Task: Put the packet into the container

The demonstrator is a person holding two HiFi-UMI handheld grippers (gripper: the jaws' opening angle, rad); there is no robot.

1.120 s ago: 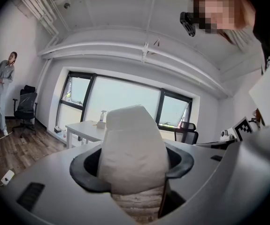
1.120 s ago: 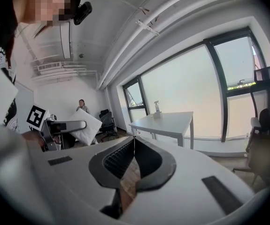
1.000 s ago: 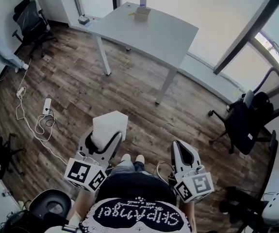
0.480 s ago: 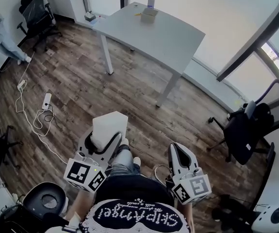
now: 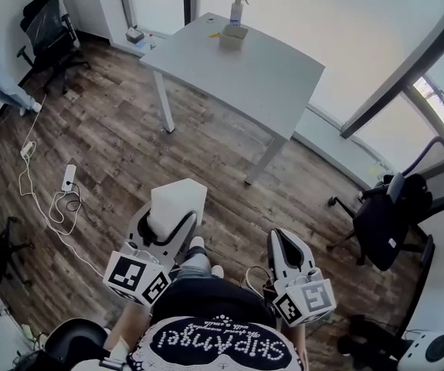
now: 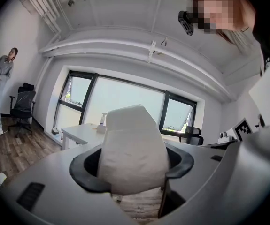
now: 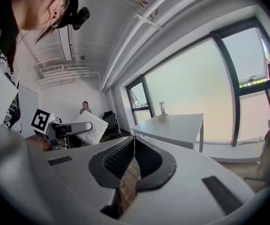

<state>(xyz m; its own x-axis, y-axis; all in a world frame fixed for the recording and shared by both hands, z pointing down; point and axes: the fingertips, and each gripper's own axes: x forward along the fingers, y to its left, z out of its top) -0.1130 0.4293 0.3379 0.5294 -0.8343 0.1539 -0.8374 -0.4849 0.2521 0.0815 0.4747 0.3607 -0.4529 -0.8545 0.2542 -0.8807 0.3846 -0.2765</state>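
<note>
We hold packet [image 5: 177, 204] clamped upright in left gripper [image 5: 167, 226], over wooden floor [image 5: 113, 145]. Right gripper [image 5: 285, 239] is closed on nothing, jaws meeting.

Step in hand, as we judge it: carry phase, packet not yet near any container. Bench [image 5: 260, 72] is well apart, ahead of us. Small box [image 5: 233, 36] sits on it just beside spray bottle [image 5: 238, 6]; likely the container, but we cannot confirm.

Next move calls for: walk to bench, bring packet over box mouth, lower it, open left gripper.
</note>
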